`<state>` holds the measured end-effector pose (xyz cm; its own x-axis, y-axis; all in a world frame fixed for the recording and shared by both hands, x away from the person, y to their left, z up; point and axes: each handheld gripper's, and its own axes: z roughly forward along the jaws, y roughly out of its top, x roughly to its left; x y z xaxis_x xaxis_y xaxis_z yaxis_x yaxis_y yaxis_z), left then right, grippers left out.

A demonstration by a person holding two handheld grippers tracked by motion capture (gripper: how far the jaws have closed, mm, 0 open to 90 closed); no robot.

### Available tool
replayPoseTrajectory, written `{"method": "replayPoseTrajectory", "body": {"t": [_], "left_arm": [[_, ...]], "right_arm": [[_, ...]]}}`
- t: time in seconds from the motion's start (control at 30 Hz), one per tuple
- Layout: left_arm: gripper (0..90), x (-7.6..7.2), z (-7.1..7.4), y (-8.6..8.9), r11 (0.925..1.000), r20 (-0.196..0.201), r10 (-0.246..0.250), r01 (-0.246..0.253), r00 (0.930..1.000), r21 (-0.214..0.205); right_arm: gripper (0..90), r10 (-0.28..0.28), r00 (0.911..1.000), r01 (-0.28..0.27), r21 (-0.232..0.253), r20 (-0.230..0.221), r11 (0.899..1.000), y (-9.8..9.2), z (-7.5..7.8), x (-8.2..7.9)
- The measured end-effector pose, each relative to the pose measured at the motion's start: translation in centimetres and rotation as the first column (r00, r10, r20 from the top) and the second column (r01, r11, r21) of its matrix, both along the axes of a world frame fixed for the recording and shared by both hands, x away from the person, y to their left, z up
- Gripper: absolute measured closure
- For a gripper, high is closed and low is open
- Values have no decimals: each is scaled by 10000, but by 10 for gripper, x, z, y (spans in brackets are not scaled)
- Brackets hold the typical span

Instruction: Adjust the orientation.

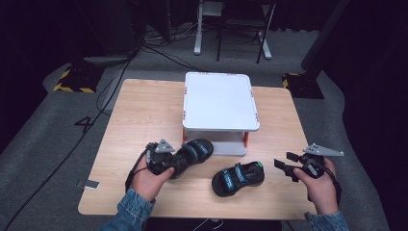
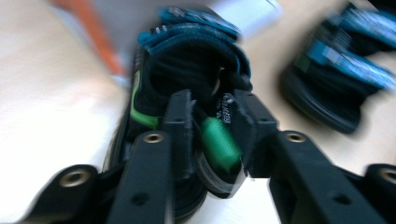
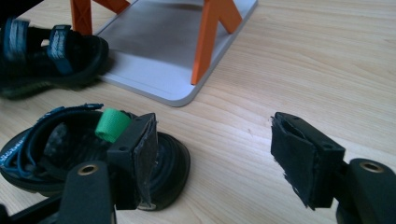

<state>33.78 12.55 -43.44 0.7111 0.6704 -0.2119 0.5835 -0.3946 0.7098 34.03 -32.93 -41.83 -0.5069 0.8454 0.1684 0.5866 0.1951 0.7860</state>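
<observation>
Right gripper (image 1: 285, 168), jaws apart and empty, sits at 3 o'clock of the near sandal (image 1: 238, 178). Left gripper (image 1: 174, 162) straddles the far sandal's (image 1: 195, 153) heel loop (image 2: 219, 144), grip loosening beside the white shelf (image 1: 220, 102); it may drop crooked.

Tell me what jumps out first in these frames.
Two black sandals with blue straps on the wooden table: the left sandal sits between the left hand-held gripper's jaws at its heel loop, the right sandal lies free. Behind them stands a white two-tier rack on orange legs; the right hand-held gripper is open.
</observation>
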Motion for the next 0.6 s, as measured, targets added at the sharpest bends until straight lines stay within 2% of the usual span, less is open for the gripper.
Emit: {"method": "replayPoseTrajectory", "body": {"t": [0.03, 0.07, 0.17, 0.27, 0.3, 0.37, 0.43, 0.53, 0.6], "left_arm": [[697, -2, -1, -5, 9983, 153, -368, 374, 9992, -440], [677, -3, -3, -10, 9968, 93, -546, 550, 9985, -580], [635, -3, -11, -22, 9931, 258, -1059, 1070, 9940, -483], [578, -4, -10, -23, 9941, 578, -1019, 1038, 9931, -312], [552, -4, -8, -21, 9943, 651, -977, 1002, 9931, -362], [557, -4, -2, -16, 9943, 786, -858, 904, 9932, -560], [520, -5, 4, -10, 9966, 1152, -697, 743, 9909, -362], [414, -4, 13, 3, 9988, 1692, -488, 491, 9844, 21], [327, -4, 18, 12, 9979, 1850, -539, 463, 9813, 450]], "right_arm": [[327, 54, 10000, -54, 7, -27, 10000, 1, 0, 1], [327, 86, 10000, -86, 7, -17, 10000, 3, 0, 2], [326, 165, 9998, -165, -28, -57, 9999, 4, -1, 5], [327, 175, 9998, -175, -9, -50, 9998, 5, -1, 6], [326, 185, 9998, -185, 8, -56, 9998, 4, -1, 6], [327, 138, 9999, -138, 18, -48, 9999, 3, -1, 5], [326, 83, 10000, -83, 37, -38, 10000, 1, -1, 5], [326, 114, 9999, -113, 48, -73, 9999, 1, 0, 5], [326, 101, 9999, -101, 85, -46, 9999, 2, 0, 5]]}}
